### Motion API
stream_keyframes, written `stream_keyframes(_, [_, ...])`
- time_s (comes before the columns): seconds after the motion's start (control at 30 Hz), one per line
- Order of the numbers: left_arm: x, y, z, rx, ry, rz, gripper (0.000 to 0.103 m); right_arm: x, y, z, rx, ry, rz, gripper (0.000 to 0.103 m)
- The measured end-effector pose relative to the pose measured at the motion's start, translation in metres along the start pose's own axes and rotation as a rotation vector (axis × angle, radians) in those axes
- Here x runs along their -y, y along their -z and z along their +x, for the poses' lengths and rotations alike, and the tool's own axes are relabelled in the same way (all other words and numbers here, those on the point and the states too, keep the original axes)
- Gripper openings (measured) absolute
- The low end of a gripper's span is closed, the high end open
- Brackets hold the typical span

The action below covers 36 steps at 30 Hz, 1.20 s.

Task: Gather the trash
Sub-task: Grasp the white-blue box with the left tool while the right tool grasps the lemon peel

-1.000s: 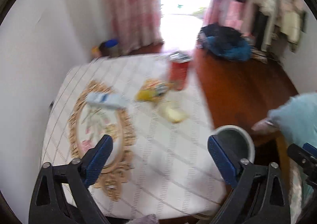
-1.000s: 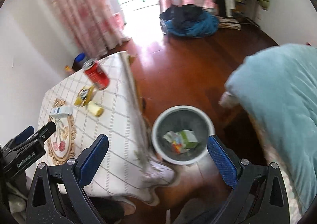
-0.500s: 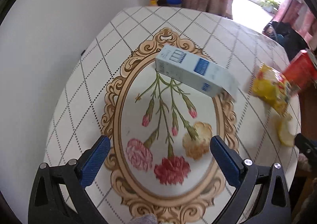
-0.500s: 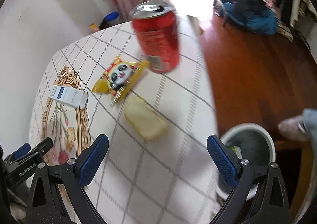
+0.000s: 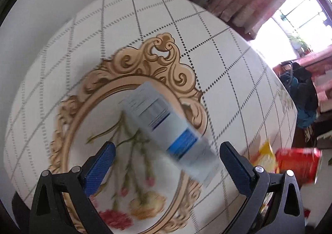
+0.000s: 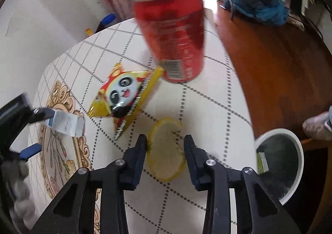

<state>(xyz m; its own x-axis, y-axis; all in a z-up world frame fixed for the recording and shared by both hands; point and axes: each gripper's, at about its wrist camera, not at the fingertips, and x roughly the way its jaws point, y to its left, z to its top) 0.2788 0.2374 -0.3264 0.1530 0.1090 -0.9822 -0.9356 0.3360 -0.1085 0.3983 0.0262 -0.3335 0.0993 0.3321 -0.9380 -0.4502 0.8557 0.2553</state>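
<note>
My right gripper point(image 6: 165, 148) points steeply down at the table point(image 6: 207, 109), and its jaws are closing with the yellow peel point(image 6: 166, 151) between them. The left pad looks to be at the peel's edge; whether the right pad touches it I cannot tell. The peel lies flat on the checked cloth, near the table's right edge.

Just beyond the peel lies a yellow snack wrapper point(image 6: 122, 97) with a panda face, flat on the cloth. Past it stands a red can point(image 6: 172, 33), upright with its top opened, its foot close beside the wrapper's far corner. Off the table's edge to the right, down on the wooden floor, is the white-rimmed bin point(image 6: 290, 163), with a green carton showing inside.

My left gripper point(image 5: 165, 159) also points almost straight down, over the flower medallion printed on the cloth. Its jaws stand wide apart and hold nothing. A white and blue box point(image 5: 166, 130) lies blurred on the medallion between and just beyond the fingers, touched by neither pad. From the right wrist view the same box point(image 6: 66, 124) sits at the left fingertips, well apart from the peel.
</note>
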Motion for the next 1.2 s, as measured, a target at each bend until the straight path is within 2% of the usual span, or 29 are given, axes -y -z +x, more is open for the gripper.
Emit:
stream_keyframes(0.07, [0.003,-0.007,0.009,-0.011,-0.021,-0.008,0.101,0.005,-0.001,-0.002,-0.008,0.001,0.015,0.037])
stream_keyframes(0.1, [0.003,-0.009,0.013,-0.011,-0.028,-0.012,0.098,0.008,-0.001,-0.003,-0.011,-0.001,0.019,0.037])
stream_keyframes(0.13, [0.002,-0.010,0.014,-0.007,-0.033,-0.012,0.081,0.010,-0.001,-0.005,-0.013,-0.001,0.020,0.037])
stream_keyframes(0.23, [0.002,-0.004,0.009,0.035,-0.044,0.032,0.051,0.016,0.002,-0.007,-0.029,-0.016,0.024,0.037])
stream_keyframes(0.27, [0.003,0.001,0.007,0.038,-0.048,0.072,0.044,0.018,0.003,-0.008,-0.033,-0.021,0.023,0.037])
stream_keyframes(0.33, [0.005,0.013,0.003,0.047,-0.061,0.148,0.037,0.021,0.009,-0.012,-0.041,-0.029,0.023,0.037])
stream_keyframes(0.43, [0.004,0.043,-0.007,0.050,-0.065,0.280,0.034,0.024,0.018,-0.020,-0.058,-0.049,0.019,0.037])
stream_keyframes(0.53, [-0.004,0.092,-0.018,0.042,-0.066,0.429,0.033,0.027,0.036,-0.033,-0.082,-0.079,0.014,0.037])
stream_keyframes(0.73, [-0.038,0.177,-0.040,-0.013,-0.043,0.597,0.033,0.040,0.095,-0.054,-0.120,-0.110,-0.018,0.037])
stream_keyframes(0.87, [-0.053,0.206,-0.047,-0.027,-0.038,0.621,0.033,0.051,0.134,-0.060,-0.152,-0.091,-0.029,0.037])
stream_keyframes(0.97, [-0.059,0.214,-0.039,-0.051,-0.049,0.617,0.035,0.054,0.155,-0.059,-0.169,-0.079,-0.041,0.038])
stream_keyframes(1.2, [-0.071,0.221,-0.034,-0.026,-0.056,0.599,0.033,0.051,0.164,-0.061,-0.147,-0.043,-0.044,0.038])
